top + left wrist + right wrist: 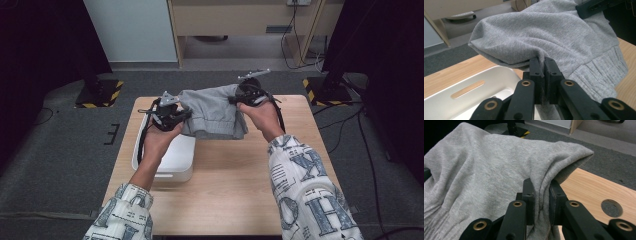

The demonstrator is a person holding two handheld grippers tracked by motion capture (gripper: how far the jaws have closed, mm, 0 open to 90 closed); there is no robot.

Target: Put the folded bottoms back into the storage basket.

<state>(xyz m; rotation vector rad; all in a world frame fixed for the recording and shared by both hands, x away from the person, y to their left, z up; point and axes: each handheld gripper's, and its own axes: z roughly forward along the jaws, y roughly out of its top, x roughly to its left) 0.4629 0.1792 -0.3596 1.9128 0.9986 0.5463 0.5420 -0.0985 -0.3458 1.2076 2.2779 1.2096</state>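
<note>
A grey knit garment (212,114) with a ribbed hem hangs between both grippers above the far half of the wooden table (235,190). My left gripper (186,113) is shut on the garment's left edge, above the far end of a white bin (172,160). In the left gripper view the black jaws pinch a fold of the grey cloth (544,40) tightly at the left gripper (543,65). My right gripper (233,99) is shut on the garment's right edge. In the right gripper view a thick fold of cloth (499,170) runs between the jaws of the right gripper (541,188).
The white bin (474,87) has a slot handle and stands at the table's left side. A round hole (611,208) pierces the tabletop near the right gripper. Beyond the table lie grey carpet, black stands with yellow-black striped feet (97,95) and a wooden desk (240,20).
</note>
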